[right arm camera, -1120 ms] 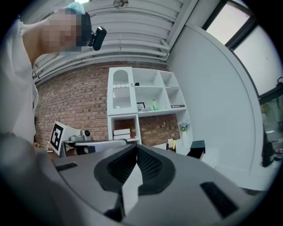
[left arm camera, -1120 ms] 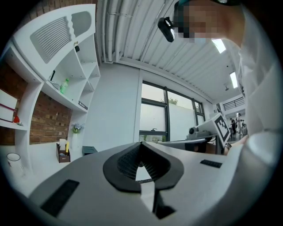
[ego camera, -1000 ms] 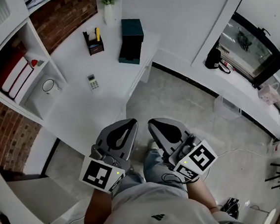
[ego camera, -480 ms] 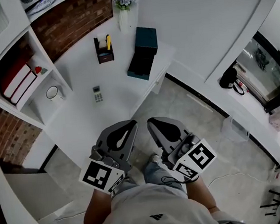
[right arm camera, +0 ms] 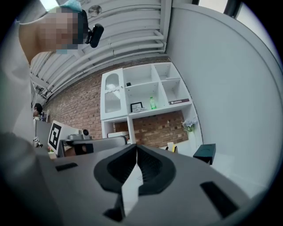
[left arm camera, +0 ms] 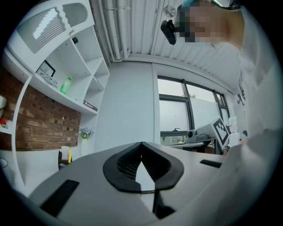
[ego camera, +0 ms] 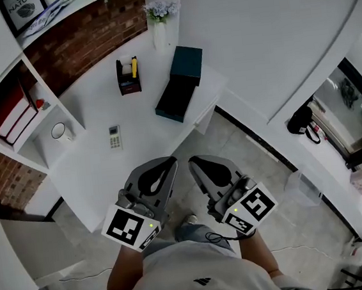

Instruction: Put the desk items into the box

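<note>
Over the last second the whole desk [ego camera: 100, 175] slid lower and nearer in the head view, and the window on the right slipped toward the frame's edge. By my reading, the person was walking up to the desk. The two grippers kept their place low in the frame throughout.

The left gripper [ego camera: 164, 168] and the right gripper [ego camera: 203, 168] were held level and side by side, close to the body and well short of anything on the desk. Each gripper's own view showed its jaws pressed together at the tips with nothing between them. That suited an approach, since nothing had been picked up yet.

The dark teal box [ego camera: 180, 83] stood near the desk's right edge, not far from the wall. I could not tell from above whether it was open or lidded. The items stood apart from it:
- A remote control [ego camera: 114, 136] lay flat in the middle of the desk, nearest the grippers.
- A pen holder [ego camera: 128, 76] with something yellow in it stood left of the box.
- A small vase of flowers [ego camera: 159, 21] stood against the wall.

A mug [ego camera: 59, 131] sat on the low shelf to the left, below some red books [ego camera: 10, 114]. Whether the mug counted as a desk item was unclear.

Judging from this, the task had not begun — the remote looked like the easiest first pick, lying flat with bare desk around it.
</note>
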The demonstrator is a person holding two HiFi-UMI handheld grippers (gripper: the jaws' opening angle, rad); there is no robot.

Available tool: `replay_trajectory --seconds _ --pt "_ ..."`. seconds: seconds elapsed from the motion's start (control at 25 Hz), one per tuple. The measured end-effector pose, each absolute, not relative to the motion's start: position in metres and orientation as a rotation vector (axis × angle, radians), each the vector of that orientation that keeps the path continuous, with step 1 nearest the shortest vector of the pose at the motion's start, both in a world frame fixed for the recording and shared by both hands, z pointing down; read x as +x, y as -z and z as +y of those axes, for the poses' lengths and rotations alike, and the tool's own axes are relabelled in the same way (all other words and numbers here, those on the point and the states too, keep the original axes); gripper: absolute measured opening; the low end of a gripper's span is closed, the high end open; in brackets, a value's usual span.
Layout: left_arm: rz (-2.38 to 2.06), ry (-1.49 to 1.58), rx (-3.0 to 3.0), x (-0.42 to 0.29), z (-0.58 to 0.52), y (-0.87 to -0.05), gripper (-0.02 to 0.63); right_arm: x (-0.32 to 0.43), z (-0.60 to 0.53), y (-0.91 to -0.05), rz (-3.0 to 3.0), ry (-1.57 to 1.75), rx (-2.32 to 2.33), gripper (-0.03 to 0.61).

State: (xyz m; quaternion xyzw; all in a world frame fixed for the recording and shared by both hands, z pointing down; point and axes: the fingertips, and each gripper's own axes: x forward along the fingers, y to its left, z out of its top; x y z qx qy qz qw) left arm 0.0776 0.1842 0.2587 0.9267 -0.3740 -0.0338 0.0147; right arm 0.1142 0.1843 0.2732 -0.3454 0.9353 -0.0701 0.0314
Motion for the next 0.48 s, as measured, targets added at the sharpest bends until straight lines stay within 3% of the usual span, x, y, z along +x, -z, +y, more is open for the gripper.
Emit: replay_trajectory --seconds 0.48 --pt "-1.253 0.054 2.835 0.096 0.162 -0.270 0.012 0.133 0.158 -0.286 2.891 0.279 -0.966 0.012"
